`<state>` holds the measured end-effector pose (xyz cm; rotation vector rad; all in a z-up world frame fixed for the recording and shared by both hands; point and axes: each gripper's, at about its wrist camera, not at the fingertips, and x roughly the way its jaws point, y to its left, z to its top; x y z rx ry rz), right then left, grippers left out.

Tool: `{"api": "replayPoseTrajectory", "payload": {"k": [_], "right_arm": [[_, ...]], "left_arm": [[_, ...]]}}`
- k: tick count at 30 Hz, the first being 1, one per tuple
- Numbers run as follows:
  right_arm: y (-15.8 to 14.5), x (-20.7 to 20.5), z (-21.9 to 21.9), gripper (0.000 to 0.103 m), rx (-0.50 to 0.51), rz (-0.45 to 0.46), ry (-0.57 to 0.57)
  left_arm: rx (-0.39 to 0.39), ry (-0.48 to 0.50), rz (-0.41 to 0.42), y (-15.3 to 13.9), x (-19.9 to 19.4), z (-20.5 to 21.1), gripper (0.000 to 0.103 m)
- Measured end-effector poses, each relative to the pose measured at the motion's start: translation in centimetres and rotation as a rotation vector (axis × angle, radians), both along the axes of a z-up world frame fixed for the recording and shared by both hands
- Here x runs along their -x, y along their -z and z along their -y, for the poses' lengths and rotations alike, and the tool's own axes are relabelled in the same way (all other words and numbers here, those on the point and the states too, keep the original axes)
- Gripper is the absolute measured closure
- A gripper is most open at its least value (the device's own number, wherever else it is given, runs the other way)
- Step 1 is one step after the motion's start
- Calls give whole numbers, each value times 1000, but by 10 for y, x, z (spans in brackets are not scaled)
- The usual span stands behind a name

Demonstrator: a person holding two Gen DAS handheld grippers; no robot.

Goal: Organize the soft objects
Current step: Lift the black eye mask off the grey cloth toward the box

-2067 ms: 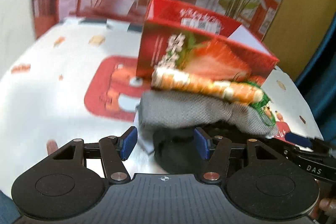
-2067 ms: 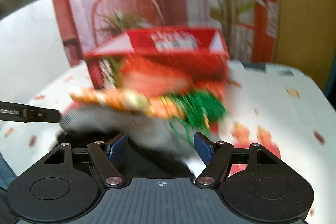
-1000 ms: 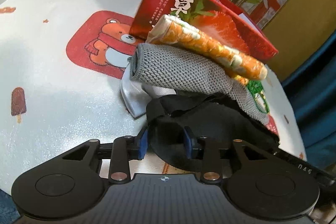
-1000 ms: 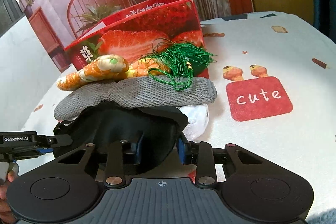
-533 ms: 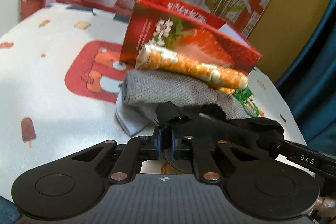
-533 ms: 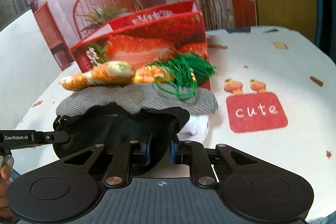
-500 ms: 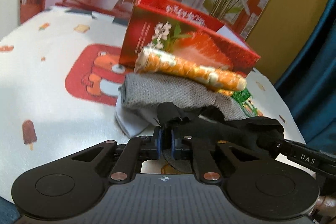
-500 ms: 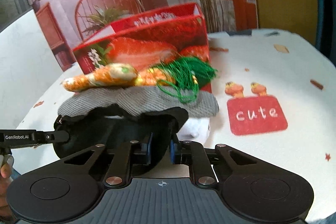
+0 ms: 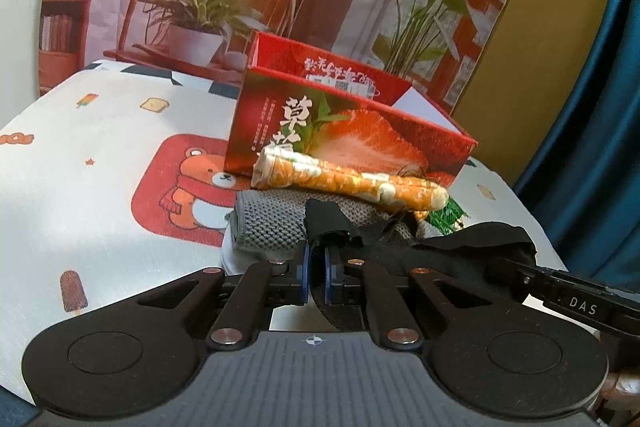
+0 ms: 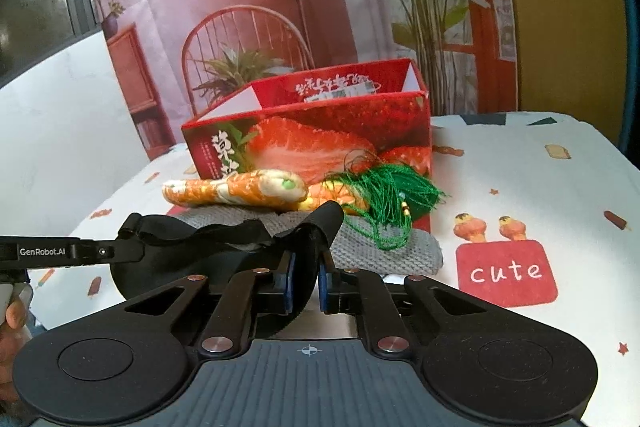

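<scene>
A black fabric piece [image 9: 472, 243] [image 10: 224, 239] hangs stretched between my two grippers, lifted off the table. My left gripper [image 9: 316, 267] is shut on one end of it, and my right gripper [image 10: 307, 277] is shut on the other end. Behind it lies a grey knitted cloth [image 9: 268, 219] [image 10: 392, 251]. On that cloth rests an orange and white plush stick [image 9: 348, 183] [image 10: 240, 191] with a green tassel [image 10: 384, 195]. A red strawberry box [image 9: 348, 131] [image 10: 320, 131] stands open at the back.
The tablecloth [image 9: 100, 155] [image 10: 540, 187] is white with a bear print and a red "cute" patch [image 10: 506, 273]. A white item [image 9: 232, 255] peeks from under the grey cloth. A printed backdrop with a chair and plants stands behind the table. A blue curtain [image 9: 600, 107] hangs at the right.
Both grippers have closed on the black fabric and risen with it, so it now hangs stretched between them. The pile behind has stayed put.
</scene>
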<state>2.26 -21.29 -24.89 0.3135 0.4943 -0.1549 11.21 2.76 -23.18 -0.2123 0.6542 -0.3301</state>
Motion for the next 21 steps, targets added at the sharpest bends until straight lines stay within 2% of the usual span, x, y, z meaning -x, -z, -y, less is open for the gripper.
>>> {"api": "replayPoseTrajectory", "payload": {"k": [10, 16, 21], "right_arm": [[4, 0, 0, 93, -15, -4, -4], [4, 1, -1, 93, -18, 2, 2], [-1, 5, 0, 93, -15, 38, 0]], "left_arm": [[14, -20, -28, 7, -4, -6, 95], [6, -15, -2, 4, 0, -4, 95], [18, -25, 65, -9, 8, -8, 95]]}}
